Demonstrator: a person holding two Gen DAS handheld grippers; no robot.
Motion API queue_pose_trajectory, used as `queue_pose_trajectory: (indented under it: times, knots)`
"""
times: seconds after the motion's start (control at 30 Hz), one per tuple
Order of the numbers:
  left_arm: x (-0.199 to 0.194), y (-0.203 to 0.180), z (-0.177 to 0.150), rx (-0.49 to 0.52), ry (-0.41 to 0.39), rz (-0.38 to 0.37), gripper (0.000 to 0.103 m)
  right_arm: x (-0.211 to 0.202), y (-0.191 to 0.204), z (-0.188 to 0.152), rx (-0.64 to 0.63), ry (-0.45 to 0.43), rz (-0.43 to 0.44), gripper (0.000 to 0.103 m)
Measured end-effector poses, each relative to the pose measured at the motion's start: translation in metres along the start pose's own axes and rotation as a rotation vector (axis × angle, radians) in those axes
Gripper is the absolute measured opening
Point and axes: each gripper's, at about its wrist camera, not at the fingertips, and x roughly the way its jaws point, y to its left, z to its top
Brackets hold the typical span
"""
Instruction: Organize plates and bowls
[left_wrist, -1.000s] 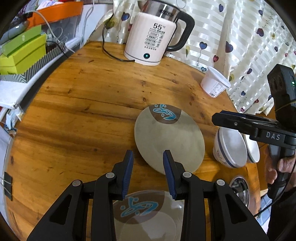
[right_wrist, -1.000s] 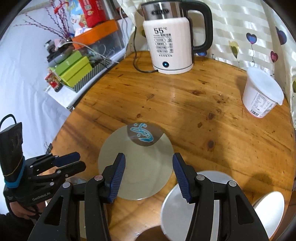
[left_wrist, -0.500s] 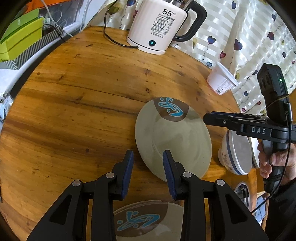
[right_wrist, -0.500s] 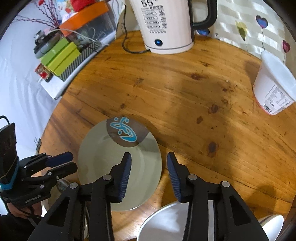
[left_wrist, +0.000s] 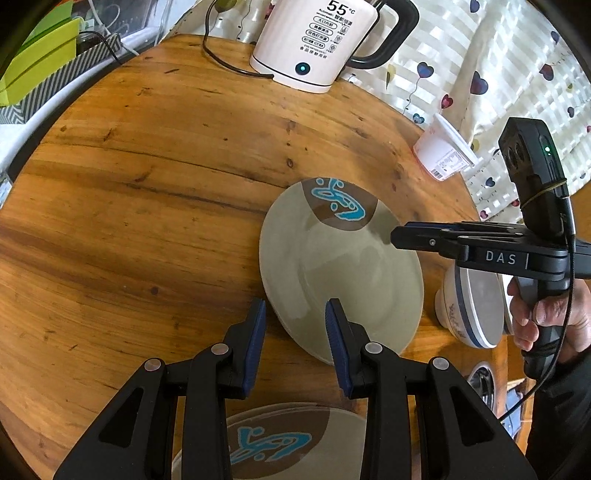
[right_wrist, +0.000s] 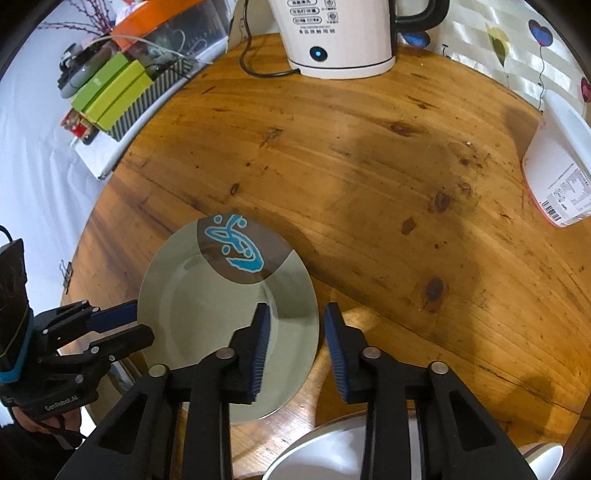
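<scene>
A: Since a second ago both grippers have closed in on the plate (left_wrist: 340, 269); the right gripper (right_wrist: 297, 314) narrowed its gap and now straddles the right rim.

B: Holding it?

A: Not that I can see. Its jaws stand part open around the edge, nothing pinched. The left gripper (left_wrist: 295, 310) is part open too, empty, at the near rim.

B: Where's the plate?

A: Flat on the tabletop (left_wrist: 147, 184), a second plate (left_wrist: 273, 443) under the left gripper, a bowl (left_wrist: 472, 310) beside. Likely a lift for stacking comes next.
</scene>
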Motion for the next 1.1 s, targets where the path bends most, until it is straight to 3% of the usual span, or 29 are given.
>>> queue_pose_trajectory:
  times: [0.2,1.1]
  knots:
    - [0.001,-0.001,0.000,0.006,0.001,-0.002,0.034,0.002,-0.002,-0.001,0.006,0.004,-0.005,0.017]
    - [-0.028,0.005,-0.001,-0.010,-0.068,0.012,0.034,-0.016,0.017,-0.003,-0.003,-0.033,0.004,0.017]
